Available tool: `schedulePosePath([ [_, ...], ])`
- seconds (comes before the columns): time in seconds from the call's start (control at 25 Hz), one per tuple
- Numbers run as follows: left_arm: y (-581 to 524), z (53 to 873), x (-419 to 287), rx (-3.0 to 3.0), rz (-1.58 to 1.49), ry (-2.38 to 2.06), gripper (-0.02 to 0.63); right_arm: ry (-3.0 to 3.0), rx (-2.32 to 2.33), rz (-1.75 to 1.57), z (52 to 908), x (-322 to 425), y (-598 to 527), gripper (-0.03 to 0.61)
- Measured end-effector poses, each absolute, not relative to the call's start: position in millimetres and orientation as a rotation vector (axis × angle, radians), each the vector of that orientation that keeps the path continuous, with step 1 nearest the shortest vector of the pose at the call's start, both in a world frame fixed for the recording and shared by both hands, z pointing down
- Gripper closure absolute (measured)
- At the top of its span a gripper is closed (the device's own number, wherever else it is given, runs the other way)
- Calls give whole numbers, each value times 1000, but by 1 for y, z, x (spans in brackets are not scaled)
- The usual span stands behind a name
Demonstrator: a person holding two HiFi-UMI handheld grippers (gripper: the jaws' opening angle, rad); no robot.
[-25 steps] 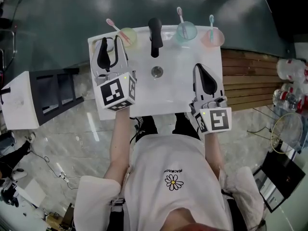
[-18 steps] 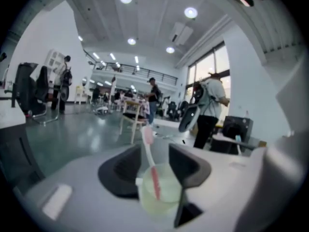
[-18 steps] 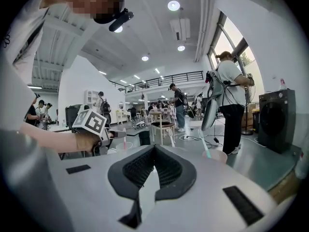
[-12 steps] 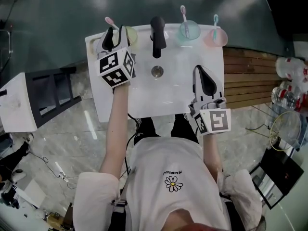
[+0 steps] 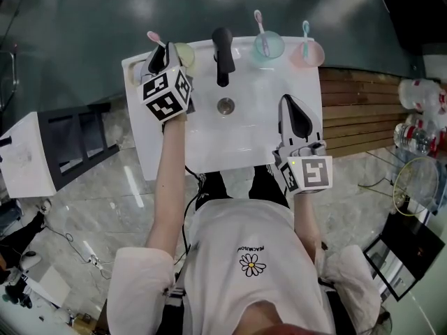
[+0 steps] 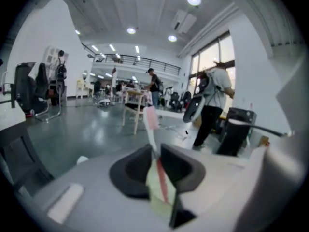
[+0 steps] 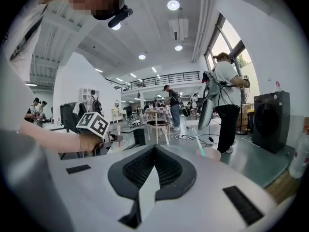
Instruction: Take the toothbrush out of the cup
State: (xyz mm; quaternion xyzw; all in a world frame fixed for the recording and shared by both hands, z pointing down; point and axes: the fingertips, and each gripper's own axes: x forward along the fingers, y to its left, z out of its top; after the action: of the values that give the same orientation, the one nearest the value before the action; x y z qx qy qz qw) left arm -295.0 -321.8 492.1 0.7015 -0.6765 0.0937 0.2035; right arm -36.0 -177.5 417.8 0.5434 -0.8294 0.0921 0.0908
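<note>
On the white sink, left of the faucet, the left gripper has just been closing and now pinches the pink toothbrush, which stands in the green cup. The right gripper, right of the faucet, is clenched on nothing. The grasp looks made; next comes a straight lift clear of the rim.

Three cams: one on the head, one riding each gripper.
Head view looks steeply down on the white basin from well above; left gripper view sits right behind its jaws, toothbrush close at centre, facing over the basin's far edge into the hall; right gripper view faces likewise from further back; it shares the left marker cube and pink cup with the head view.
</note>
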Motion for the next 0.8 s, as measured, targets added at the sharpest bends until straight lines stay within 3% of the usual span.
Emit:
schedulePosePath([
  [0.4,-310,454,-290,1998,149,-1901,589,-2480,1645,235,403,-26,-174,578],
  [0.8,-194,287,-303,2237,-46,-2313,589,-2632,1604,105,360,-39,-160,578],
])
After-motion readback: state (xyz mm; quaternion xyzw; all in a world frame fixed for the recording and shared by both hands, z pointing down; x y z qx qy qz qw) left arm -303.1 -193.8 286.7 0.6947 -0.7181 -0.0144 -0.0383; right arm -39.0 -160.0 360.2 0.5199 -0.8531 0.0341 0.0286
